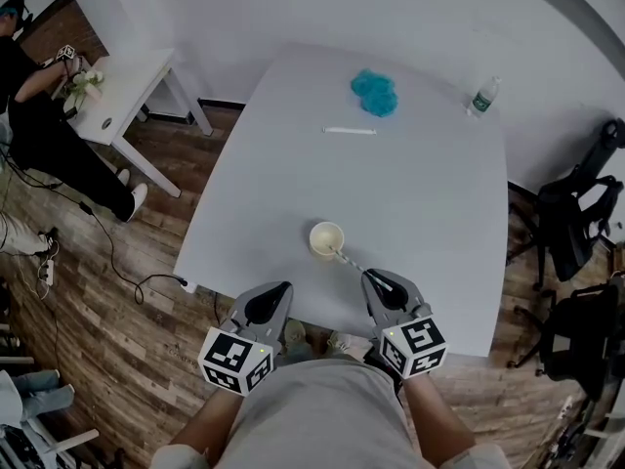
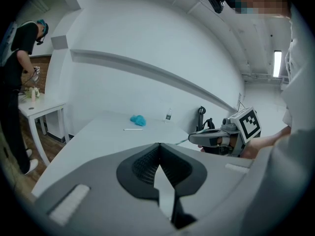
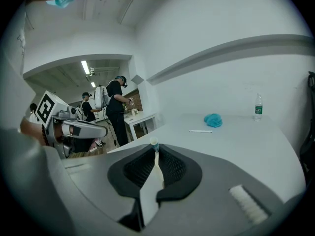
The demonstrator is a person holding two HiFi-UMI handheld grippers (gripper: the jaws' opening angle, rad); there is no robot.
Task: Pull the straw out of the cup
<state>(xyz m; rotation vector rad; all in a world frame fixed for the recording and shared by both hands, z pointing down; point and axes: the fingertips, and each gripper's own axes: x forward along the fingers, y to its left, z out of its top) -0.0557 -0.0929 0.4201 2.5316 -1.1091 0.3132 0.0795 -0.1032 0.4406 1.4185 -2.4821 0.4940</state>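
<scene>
The right gripper point(image 3: 155, 150) has its two jaws squeezed on the straw point(image 3: 154, 142). In the right gripper view the straw pokes up just past the jaw tips. Only a short bit of it shows there. That bit is pale with a blue-green band near its end.

In the head view the straw point(image 1: 349, 260) is a thin, light stick. It slants from the tips of the right gripper point(image 1: 376, 279) up to the cup point(image 1: 326, 238). Its far end is at the rim of the cup. I cannot tell if that end is inside the cup or only touching it.

The cup is small, round and cream-colored. It stands upright on the white table point(image 1: 420, 203), near the edge closest to the person.

The left gripper point(image 1: 276, 291) is near the same table edge, to the left of the cup and not touching it. In the left gripper view the jaws of the left gripper point(image 2: 160, 146) are together with nothing in them.

Far across the table lie a blue cloth point(image 1: 374, 93), a thin white stick point(image 1: 349, 130) and a water bottle point(image 1: 482, 96).
</scene>
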